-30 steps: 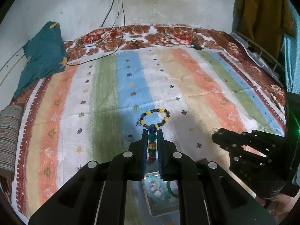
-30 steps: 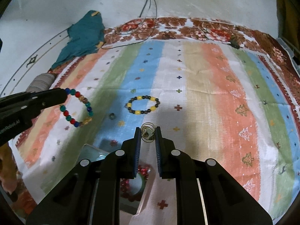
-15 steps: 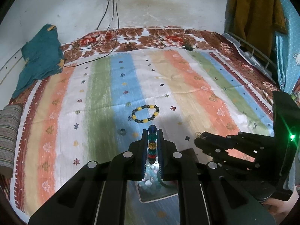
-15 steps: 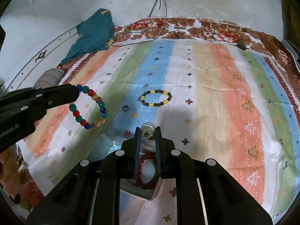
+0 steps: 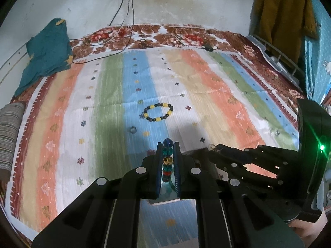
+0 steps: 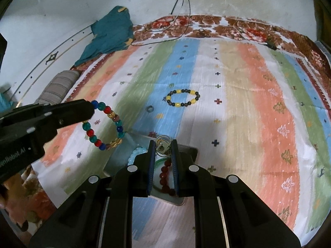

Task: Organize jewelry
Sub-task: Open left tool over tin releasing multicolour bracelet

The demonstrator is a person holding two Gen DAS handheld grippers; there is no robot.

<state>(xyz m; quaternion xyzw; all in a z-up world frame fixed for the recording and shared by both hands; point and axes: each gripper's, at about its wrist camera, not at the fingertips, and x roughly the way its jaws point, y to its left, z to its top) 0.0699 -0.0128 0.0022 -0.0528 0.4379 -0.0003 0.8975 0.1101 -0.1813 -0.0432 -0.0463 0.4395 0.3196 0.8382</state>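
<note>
Left hand-held gripper (image 5: pixel 168 144): clenching on the multicoloured bead bracelet (image 6: pixel 107 124), dangling it above the bed just left of the tray.
Right hand-held gripper (image 6: pixel 163 144): pinching a small gold wire ring (image 6: pixel 163 147), hovering over the tray.
Tray (image 6: pixel 186 150): lying on the striped bedspread (image 6: pixel 248 107), holding a dark red bracelet (image 6: pixel 165 175) and pale beads.
Black-and-yellow bracelet (image 6: pixel 183 97): lying farther out on the blue stripe.
</note>
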